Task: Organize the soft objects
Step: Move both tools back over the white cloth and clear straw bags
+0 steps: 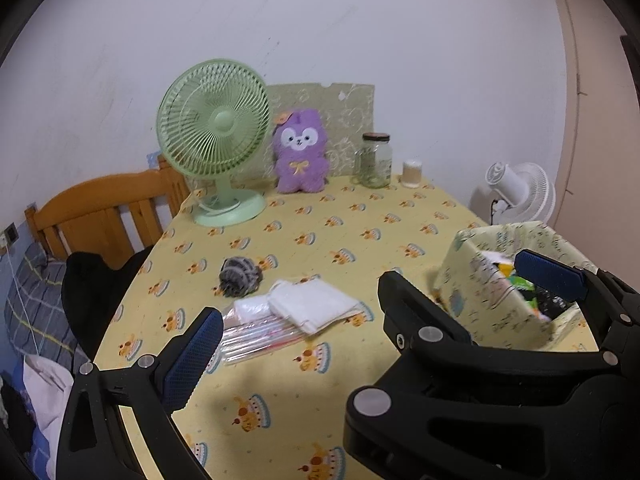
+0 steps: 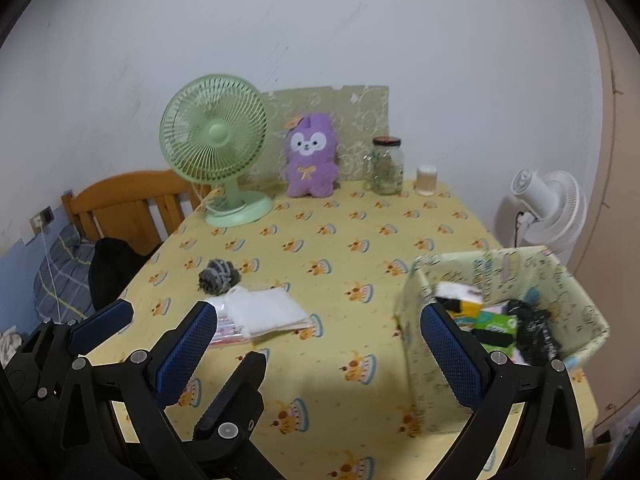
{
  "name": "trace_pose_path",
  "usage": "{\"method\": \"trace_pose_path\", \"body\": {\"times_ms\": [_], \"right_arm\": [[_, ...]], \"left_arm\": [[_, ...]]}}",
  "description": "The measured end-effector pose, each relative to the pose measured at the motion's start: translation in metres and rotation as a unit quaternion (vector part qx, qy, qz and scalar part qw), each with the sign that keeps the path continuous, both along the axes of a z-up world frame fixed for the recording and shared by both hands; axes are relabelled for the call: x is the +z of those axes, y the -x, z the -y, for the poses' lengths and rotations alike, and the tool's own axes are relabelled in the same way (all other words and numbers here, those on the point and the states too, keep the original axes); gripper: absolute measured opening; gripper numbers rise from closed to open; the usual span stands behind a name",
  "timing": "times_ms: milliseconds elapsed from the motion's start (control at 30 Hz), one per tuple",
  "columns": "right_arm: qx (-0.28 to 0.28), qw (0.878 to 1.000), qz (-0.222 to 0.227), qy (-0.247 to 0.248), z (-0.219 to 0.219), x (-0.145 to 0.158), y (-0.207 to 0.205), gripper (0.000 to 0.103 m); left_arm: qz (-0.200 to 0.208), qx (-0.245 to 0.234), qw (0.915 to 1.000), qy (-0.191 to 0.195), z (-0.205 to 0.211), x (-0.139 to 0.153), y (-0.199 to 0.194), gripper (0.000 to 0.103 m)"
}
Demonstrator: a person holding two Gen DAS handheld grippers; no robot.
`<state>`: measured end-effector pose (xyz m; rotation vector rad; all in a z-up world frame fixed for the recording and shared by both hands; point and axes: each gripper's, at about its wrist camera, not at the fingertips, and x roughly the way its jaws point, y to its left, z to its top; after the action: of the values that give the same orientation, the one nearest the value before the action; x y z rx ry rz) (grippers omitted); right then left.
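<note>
A grey woolly ball (image 1: 239,276) (image 2: 218,276) lies mid-table. Beside it a folded white cloth (image 1: 316,304) (image 2: 264,310) rests on clear plastic bags (image 1: 256,338) (image 2: 228,330). A patterned open box (image 1: 480,300) (image 2: 432,380) at the right holds black, green and yellow items. A purple plush (image 1: 300,152) (image 2: 310,156) sits at the back. My left gripper (image 1: 320,320) hangs open just short of the cloth, its right finger hidden. My right gripper (image 2: 320,312) (image 1: 454,272) is open and empty beside the box. The two grippers overlap; a left finger (image 2: 104,320) shows at the lower left.
A green desk fan (image 1: 214,136) (image 2: 214,136), a glass jar (image 1: 374,160) (image 2: 386,166) and a small cream pot (image 1: 412,174) stand along the back edge. A white fan (image 2: 548,208) stands off the table's right side. A wooden bed frame (image 1: 104,208) and a black garment (image 1: 96,292) are at the left.
</note>
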<state>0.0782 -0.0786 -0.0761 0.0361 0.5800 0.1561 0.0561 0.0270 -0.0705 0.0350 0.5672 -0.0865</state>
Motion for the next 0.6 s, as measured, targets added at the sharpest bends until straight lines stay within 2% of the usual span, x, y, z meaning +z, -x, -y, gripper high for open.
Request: {"method": "trace_pose_path", "body": {"times_ms": [333, 600], "right_arm": [[0.027, 0.999, -0.018, 0.001, -0.023, -0.026, -0.022, 0.103], [0.047, 0.998, -0.049, 0.004, -0.043, -0.048, -0.051, 0.103]], "left_arm": [[-0.027, 0.020, 0.9994, -0.002, -0.021, -0.025, -0.019, 0.102], [-0.060, 0.047, 0.9971, -0.005, -0.039, -0.044, -0.042, 0.102]]}}
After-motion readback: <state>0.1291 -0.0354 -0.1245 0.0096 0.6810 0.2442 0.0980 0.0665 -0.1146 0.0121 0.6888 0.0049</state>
